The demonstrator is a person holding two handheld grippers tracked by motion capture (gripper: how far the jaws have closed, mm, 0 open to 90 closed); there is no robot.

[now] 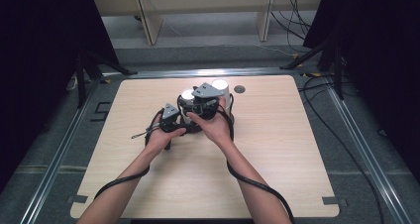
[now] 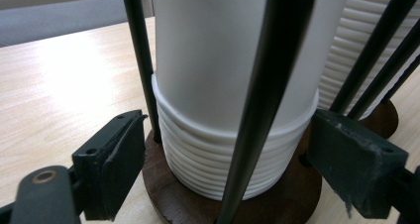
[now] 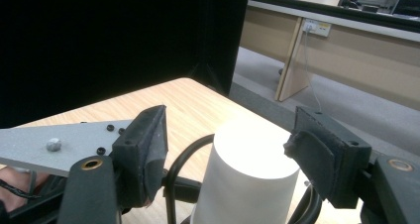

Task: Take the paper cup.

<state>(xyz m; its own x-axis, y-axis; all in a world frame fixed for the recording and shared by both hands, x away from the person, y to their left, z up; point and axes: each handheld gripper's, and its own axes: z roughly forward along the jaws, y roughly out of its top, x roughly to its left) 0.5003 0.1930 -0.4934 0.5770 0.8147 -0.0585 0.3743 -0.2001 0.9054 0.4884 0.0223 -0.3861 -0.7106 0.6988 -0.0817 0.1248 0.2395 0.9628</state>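
1. Left hand-held gripper [image 2: 223,169]: jaws apart, one on each side of the wooden base [image 2: 277,199] of a black wire cup rack [image 2: 277,60]; pads not touching it.
2. Right hand-held gripper [image 3: 225,144]: jaws apart, straddling the top of an upturned white cup stack [image 3: 250,179]; gap visible on both sides.
3. Surface: light wood table [image 1: 277,149], bare around the hands. Grey floor beyond, dark curtains at the sides, pale bench at the back.
4. Second, ribbed cup stack [image 2: 354,40] stands just right of the left hand-held gripper, behind more wires.
5. Obstruction: rack wires cross in front of the near stack, between the left jaws.
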